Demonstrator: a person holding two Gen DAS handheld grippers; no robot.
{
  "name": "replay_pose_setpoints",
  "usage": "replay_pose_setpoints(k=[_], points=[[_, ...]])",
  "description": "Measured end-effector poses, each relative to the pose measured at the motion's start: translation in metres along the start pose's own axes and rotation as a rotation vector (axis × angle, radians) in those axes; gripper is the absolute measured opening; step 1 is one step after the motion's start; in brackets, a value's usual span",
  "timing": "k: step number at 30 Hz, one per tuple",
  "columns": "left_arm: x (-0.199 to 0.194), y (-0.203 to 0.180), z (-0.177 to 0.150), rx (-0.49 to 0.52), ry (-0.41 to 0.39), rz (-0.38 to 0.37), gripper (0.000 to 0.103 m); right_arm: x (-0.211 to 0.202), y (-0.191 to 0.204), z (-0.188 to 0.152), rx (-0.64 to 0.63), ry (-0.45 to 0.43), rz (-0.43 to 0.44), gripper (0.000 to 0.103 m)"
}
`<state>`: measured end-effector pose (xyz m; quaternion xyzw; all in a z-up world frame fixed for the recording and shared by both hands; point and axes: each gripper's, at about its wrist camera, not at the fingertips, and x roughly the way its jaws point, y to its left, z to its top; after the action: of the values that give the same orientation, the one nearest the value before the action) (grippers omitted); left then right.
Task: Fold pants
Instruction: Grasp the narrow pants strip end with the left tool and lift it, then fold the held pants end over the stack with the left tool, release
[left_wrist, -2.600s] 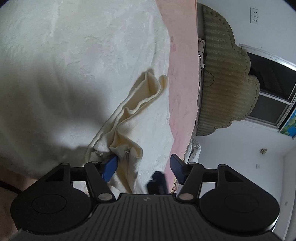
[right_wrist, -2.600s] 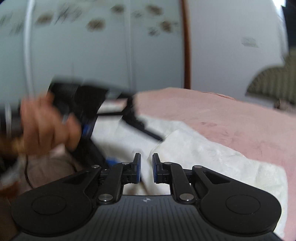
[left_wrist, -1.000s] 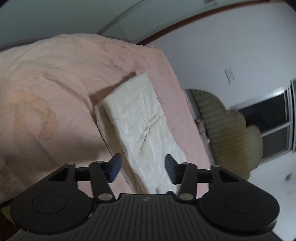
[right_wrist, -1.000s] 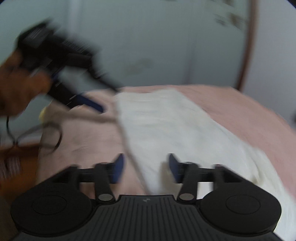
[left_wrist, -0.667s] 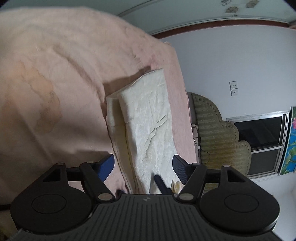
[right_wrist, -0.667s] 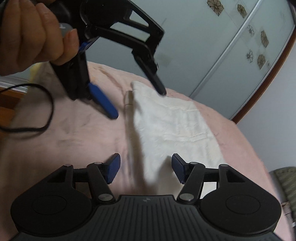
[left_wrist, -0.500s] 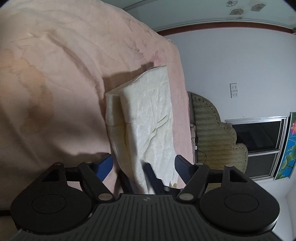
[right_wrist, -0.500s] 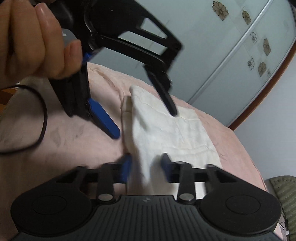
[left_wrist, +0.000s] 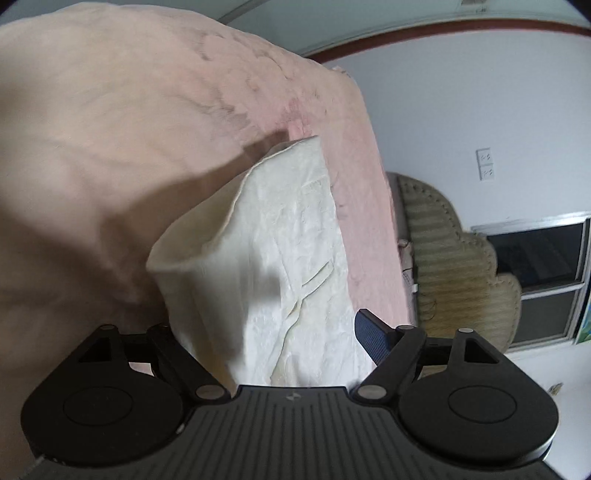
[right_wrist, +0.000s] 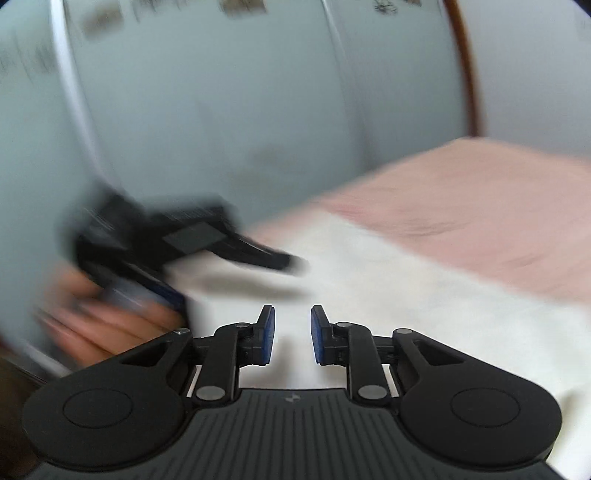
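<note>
The cream pants (left_wrist: 280, 258) lie folded lengthwise on the pink bedspread (left_wrist: 110, 147). Their near left corner (left_wrist: 173, 258) is lifted and curls up. My left gripper (left_wrist: 269, 332) is open, its jaws wide on either side of the near end of the pants; cloth hides the left finger. In the blurred right wrist view the pants (right_wrist: 406, 288) spread ahead. My right gripper (right_wrist: 292, 334) has its jaws narrowly apart over the cloth, with nothing seen between the pads. The left gripper (right_wrist: 207, 251) and the hand holding it show at left.
A padded olive headboard (left_wrist: 454, 266) stands to the right of the bed, with a window (left_wrist: 546, 273) and a wall socket (left_wrist: 484, 164) beyond. Pale wardrobe doors (right_wrist: 221, 110) stand behind the bed's far edge.
Both grippers opened and let go of the pants, then came back to the near end. The right jaws have narrowed again. The near left corner of the pants has risen.
</note>
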<state>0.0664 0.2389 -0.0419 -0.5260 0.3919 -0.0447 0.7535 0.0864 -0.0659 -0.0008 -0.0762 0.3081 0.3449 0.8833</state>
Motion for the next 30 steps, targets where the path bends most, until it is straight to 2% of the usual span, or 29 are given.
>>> replay_pose_setpoints(k=[2,4,5,6,8,9,13,17,19,22,26,30], points=[[0.002,-0.005,0.001,0.031,-0.004,0.014,0.080,0.020,-0.008,-0.011,0.026,0.083,0.016,0.021],[0.005,-0.010,0.000,0.075,-0.019,0.033,0.076,0.023,-0.016,-0.020,0.074,0.052,0.045,0.020],[0.005,-0.012,-0.001,0.104,-0.029,0.058,0.063,0.022,-0.020,-0.018,0.095,0.055,0.056,0.020],[0.005,-0.014,-0.003,0.143,-0.042,0.096,0.043,0.017,-0.020,-0.020,0.114,0.054,0.067,0.020],[0.005,-0.020,-0.008,0.232,-0.070,0.187,0.020,0.010,-0.031,-0.017,0.156,0.023,0.090,0.021],[0.003,-0.023,-0.012,0.266,-0.084,0.204,0.016,0.006,-0.035,-0.016,0.180,0.006,0.097,0.021],[-0.008,-0.041,-0.035,0.396,-0.189,0.249,0.014,0.003,-0.051,-0.013,0.217,-0.007,0.118,0.023],[-0.022,-0.081,-0.074,0.621,-0.326,0.314,0.013,0.005,-0.047,-0.009,0.206,-0.045,0.130,0.032],[-0.028,-0.100,-0.094,0.707,-0.379,0.318,0.013,-0.001,-0.046,-0.005,0.198,-0.080,0.137,0.040],[-0.033,-0.125,-0.126,0.827,-0.441,0.319,0.013,-0.006,-0.045,0.003,0.160,-0.129,0.130,0.043],[-0.035,-0.156,-0.171,0.987,-0.483,0.289,0.012,-0.033,-0.053,0.005,0.109,-0.217,0.136,0.043],[-0.026,-0.182,-0.211,1.098,-0.491,0.248,0.012,-0.072,-0.073,-0.007,0.074,-0.298,0.132,0.043]])
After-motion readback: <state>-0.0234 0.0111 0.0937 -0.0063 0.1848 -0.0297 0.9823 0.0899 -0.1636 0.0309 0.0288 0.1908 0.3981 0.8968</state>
